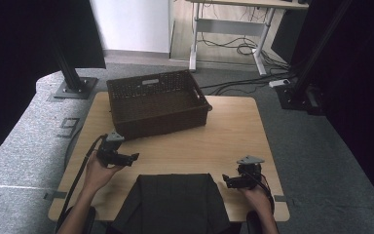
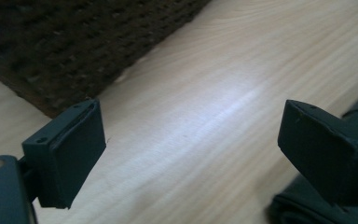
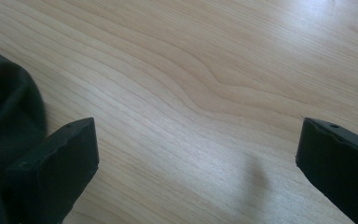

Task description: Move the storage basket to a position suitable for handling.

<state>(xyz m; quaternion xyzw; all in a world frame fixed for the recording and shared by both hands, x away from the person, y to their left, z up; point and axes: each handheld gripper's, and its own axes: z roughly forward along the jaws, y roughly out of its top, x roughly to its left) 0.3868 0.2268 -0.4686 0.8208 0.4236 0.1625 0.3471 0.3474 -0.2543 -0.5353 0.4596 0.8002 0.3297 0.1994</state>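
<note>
Dark folded cloth (image 1: 173, 200) lies flat at the bottom middle of the high view, on the near edge of the wooden counter (image 1: 233, 136), its lower part running off the bottom of the frame. To its left, in the lower left of that view, the left hand-held gripper (image 1: 135, 157) points right toward the middle of the counter, above and left of the cloth's upper left corner and apart from it. In the left gripper view its jaws stand wide apart with nothing but bare wood between them; a dark fold of the cloth (image 2: 303, 205) shows at the bottom right, just behind the right-hand jaw.

In the lower right of the high view, the right hand-held gripper (image 1: 225, 180) points left, its tips just beside the cloth's upper right corner; whether they touch it cannot be told there. In the right gripper view its jaws are also spread wide over bare wood, and the cloth (image 3: 4, 112) bulges in at the left edge, behind the left-hand jaw and not between the pads.

A dark woven basket (image 1: 126, 105) sits in the upper middle of the high view, at the far side of the counter, well apart from the cloth. Its woven wall (image 2: 60, 51) takes up the upper left of the left gripper view.
</note>
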